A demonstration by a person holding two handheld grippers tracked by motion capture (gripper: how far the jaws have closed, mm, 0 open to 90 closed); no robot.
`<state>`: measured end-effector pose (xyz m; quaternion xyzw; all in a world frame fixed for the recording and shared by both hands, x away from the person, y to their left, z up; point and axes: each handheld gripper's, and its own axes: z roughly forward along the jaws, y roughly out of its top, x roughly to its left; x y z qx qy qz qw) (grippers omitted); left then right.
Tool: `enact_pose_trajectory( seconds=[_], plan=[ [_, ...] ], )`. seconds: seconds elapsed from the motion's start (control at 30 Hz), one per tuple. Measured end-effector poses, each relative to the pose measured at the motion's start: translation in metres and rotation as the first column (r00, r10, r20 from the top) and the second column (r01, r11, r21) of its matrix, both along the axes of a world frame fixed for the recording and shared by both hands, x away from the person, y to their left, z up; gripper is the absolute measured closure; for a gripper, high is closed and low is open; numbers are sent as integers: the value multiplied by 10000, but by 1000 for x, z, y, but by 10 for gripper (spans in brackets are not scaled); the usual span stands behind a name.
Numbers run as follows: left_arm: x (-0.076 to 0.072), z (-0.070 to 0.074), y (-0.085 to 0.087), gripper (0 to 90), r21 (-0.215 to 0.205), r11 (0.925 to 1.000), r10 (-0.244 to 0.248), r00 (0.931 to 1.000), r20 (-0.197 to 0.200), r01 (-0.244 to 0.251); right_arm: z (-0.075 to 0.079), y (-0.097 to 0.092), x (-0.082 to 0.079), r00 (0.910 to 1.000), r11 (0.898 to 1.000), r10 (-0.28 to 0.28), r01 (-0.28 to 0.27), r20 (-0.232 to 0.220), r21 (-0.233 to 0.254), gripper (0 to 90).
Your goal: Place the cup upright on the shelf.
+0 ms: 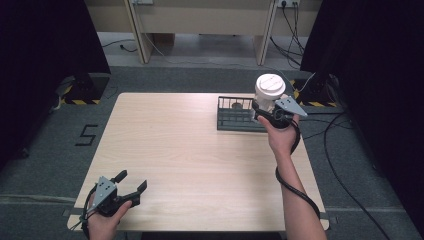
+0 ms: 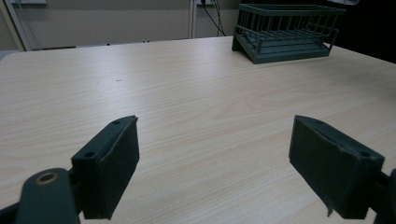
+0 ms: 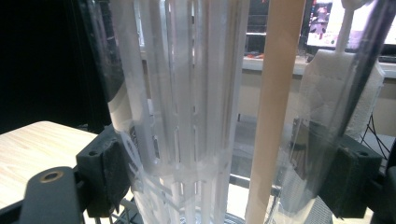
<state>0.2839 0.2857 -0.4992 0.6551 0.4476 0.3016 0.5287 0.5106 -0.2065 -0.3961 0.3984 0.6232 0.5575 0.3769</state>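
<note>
Cup (image 1: 270,89) pinched by right gripper (image 1: 266,113) over rack (image 1: 235,120) | clear wall might slip, tipping utensils | left gripper (image 1: 131,184) spread, idle

Even overhead light, dark surrounds; soft low-res; glare on counter (image 2: 196,84) ahead of left claw (image 2: 215,172).

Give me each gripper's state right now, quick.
Left gripper: open, holding nothing, at the table's near left corner.
Right gripper: shut on the clear cup with a white lid, held above the dish rack.
</note>
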Motion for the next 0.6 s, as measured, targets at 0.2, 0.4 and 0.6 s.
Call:
enact_pose_trajectory(
  seconds=[0.2, 0.4, 0.6],
  plan=[
    [0, 0, 0, 156, 1, 10000, -24, 10000, -8, 24, 2, 2, 6, 10000, 10000, -1, 1, -4, -28, 183],
    [0, 0, 0, 157, -13, 10000, -18, 10000, -7, 18, 5, 5, 13, 10000, 10000, -23, 23, 4, -43, 183],
    [0, 0, 0, 157, -37, 10000, -21, 10000, -24, 21, 6, 7, 17, 10000, 10000, -23, 23, 1, -69, 183]
  ],
)
